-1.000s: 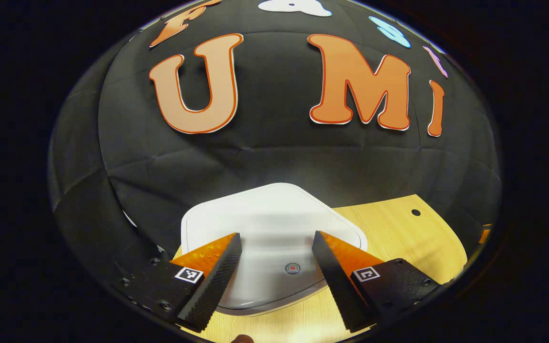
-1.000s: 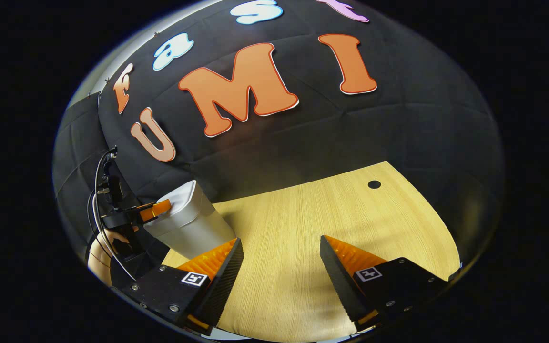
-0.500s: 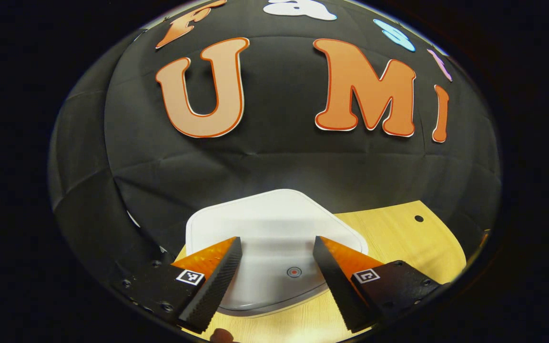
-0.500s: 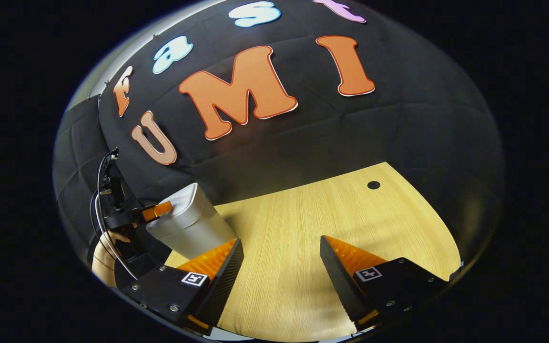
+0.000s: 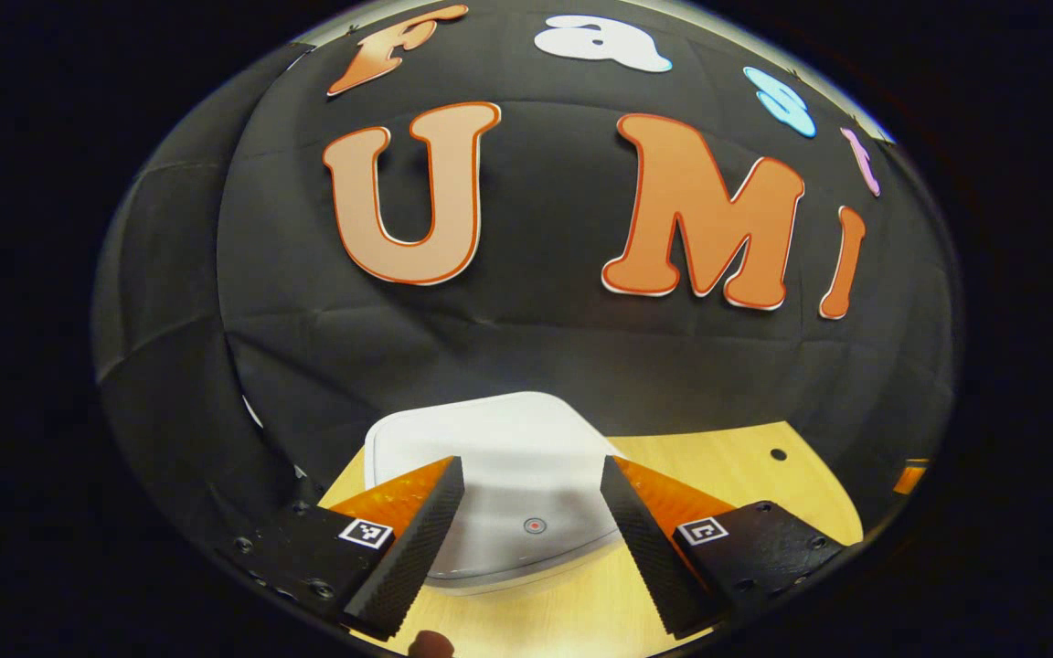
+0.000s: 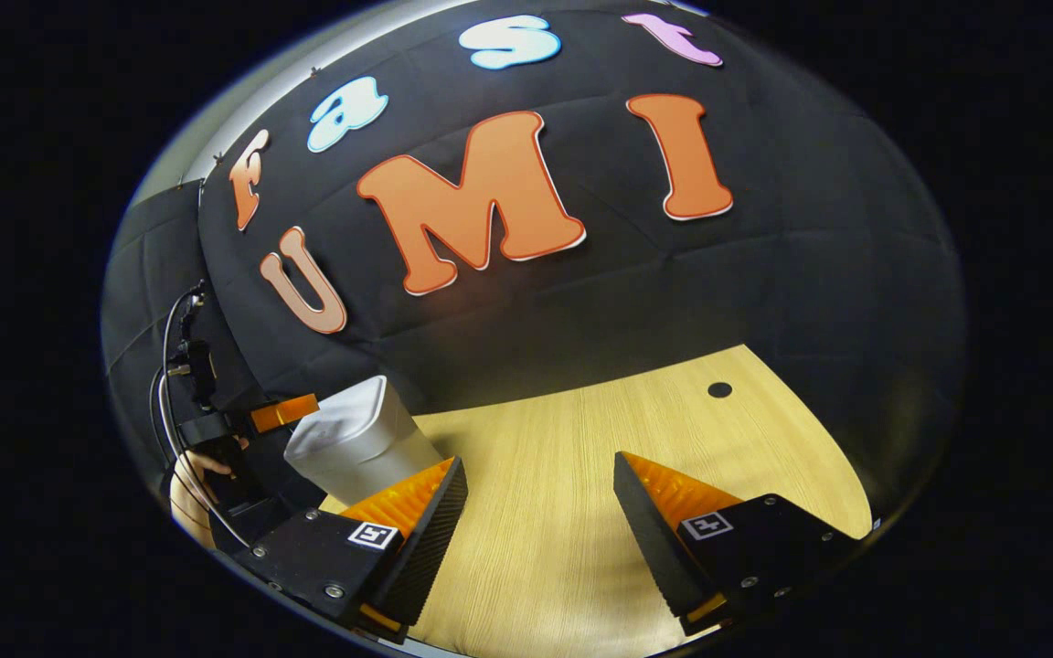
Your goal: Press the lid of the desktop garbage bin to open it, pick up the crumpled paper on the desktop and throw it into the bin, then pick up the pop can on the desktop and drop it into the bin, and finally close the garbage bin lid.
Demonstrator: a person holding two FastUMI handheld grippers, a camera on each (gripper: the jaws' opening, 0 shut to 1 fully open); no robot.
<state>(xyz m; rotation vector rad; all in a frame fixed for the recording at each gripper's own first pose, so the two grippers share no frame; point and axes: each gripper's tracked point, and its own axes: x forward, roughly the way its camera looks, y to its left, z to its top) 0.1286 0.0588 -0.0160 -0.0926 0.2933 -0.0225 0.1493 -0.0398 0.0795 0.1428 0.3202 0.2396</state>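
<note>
The white desktop bin (image 5: 490, 439) stands at the table's back left, its lid lying flat and closed, with a small red-dot button (image 5: 535, 525) near the lid's front edge. My left gripper (image 5: 528, 466) hovers open just above and in front of the lid, nothing between its fingers. In the right gripper view the bin (image 6: 357, 443) is at the left, and the left gripper (image 6: 284, 413) hangs beside its top, apart from the lid, held by a hand (image 6: 186, 484). My right gripper (image 6: 536, 461) is open over bare wooden table (image 6: 563, 512).
The table has a round cable hole (image 6: 719, 389) near its far right corner, which shows again as a hole (image 5: 778, 454) in the left gripper view. Black cloth wall stands close behind the bin. Cables (image 6: 165, 366) run up from the left gripper.
My left gripper has drawn back and up from the lid, so the bin looks smaller and the finger no longer rests on it. The right gripper has barely shifted.
</note>
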